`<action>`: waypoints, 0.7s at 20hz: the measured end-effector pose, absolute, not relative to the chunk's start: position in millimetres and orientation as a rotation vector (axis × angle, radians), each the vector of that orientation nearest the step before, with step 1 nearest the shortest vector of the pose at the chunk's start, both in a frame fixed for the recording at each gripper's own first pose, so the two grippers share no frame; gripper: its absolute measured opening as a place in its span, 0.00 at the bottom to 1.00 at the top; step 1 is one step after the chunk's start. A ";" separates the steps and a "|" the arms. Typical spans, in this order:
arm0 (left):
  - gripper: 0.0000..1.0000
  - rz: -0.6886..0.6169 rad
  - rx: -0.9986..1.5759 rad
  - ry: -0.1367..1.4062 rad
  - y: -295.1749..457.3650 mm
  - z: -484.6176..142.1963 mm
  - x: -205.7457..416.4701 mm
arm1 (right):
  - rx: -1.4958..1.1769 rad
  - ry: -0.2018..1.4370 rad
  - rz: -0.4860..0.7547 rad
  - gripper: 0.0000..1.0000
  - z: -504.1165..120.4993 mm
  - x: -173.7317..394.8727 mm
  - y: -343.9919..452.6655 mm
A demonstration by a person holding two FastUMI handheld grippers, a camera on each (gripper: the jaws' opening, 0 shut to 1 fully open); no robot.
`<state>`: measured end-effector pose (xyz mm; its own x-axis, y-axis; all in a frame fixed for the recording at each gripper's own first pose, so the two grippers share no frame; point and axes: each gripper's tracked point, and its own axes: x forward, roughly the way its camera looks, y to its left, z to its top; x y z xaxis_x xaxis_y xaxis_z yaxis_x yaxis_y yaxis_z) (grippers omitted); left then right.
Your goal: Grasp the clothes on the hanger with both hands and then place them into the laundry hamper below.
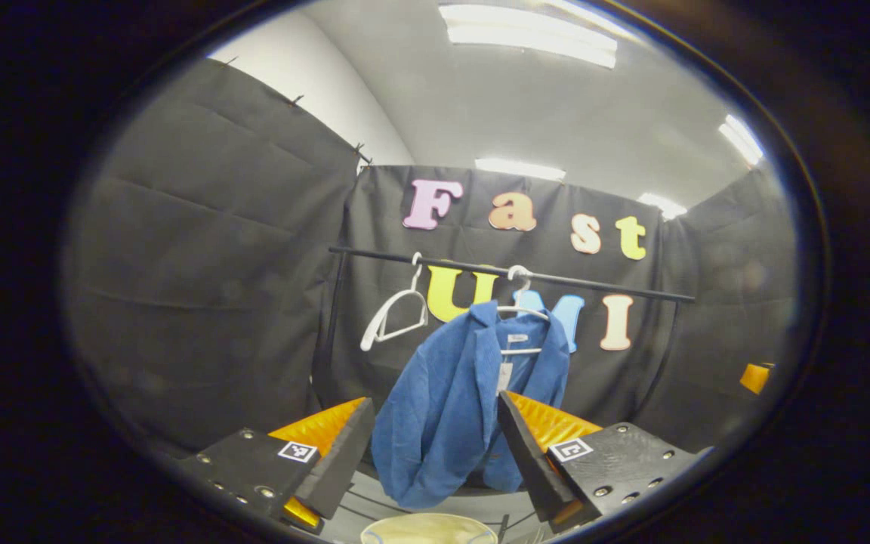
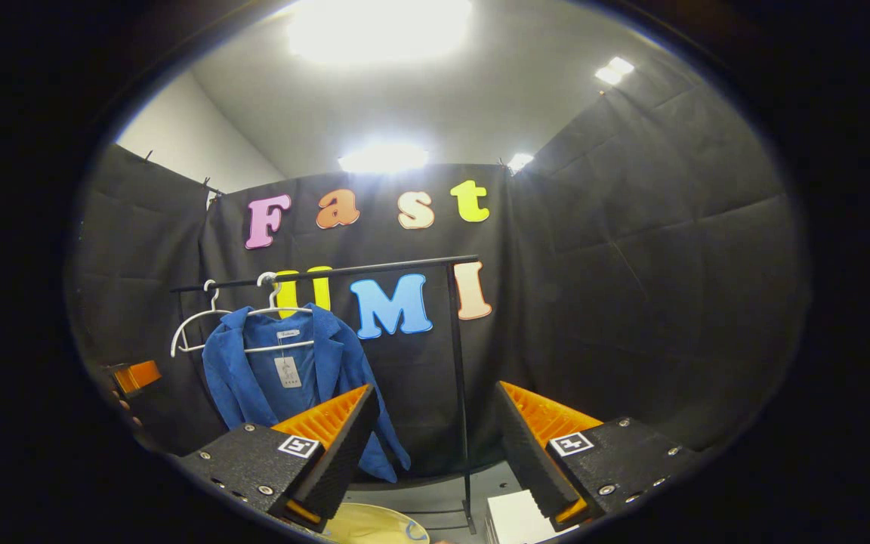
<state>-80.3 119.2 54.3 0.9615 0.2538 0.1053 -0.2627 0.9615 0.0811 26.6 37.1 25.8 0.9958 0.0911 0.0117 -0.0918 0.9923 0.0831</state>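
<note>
The left gripper (image 1: 435,423) is standing with jaws spread wide, gripping nothing; the right gripper (image 2: 435,423) likewise. A pale hamper (image 1: 429,529) is sitting just below. Beyond, the blue jacket (image 1: 454,400) is hanging on a white hanger (image 1: 522,310) (a second, bare hanger (image 1: 393,313) beside it) from the black rail (image 1: 510,273).

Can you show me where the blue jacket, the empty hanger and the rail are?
Jacket (image 1: 442,408): left gripper view, front panel.
Empty hanger (image 1: 393,317): left gripper view, sloping arm.
Rail (image 2: 374,268): right gripper view, horizontal bar.
</note>
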 end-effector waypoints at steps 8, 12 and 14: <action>0.94 0.165 0.193 -0.091 115.8 72.5 -60.7 | 0.109 0.012 0.195 0.94 37.3 76.4 112.6; 0.94 0.130 0.173 -0.072 96.4 67.3 -36.1 | 0.135 0.020 0.270 0.94 38.8 107.8 144.7; 0.94 0.127 0.182 -0.068 85.8 65.0 -14.5 | 0.144 0.033 0.303 0.94 32.4 129.8 157.6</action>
<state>-14.5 85.8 65.0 0.9897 0.1194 0.0791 -0.1318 0.9755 0.1764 129.8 157.6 32.4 0.9539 0.2999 -0.0112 -0.2952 0.9443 0.1458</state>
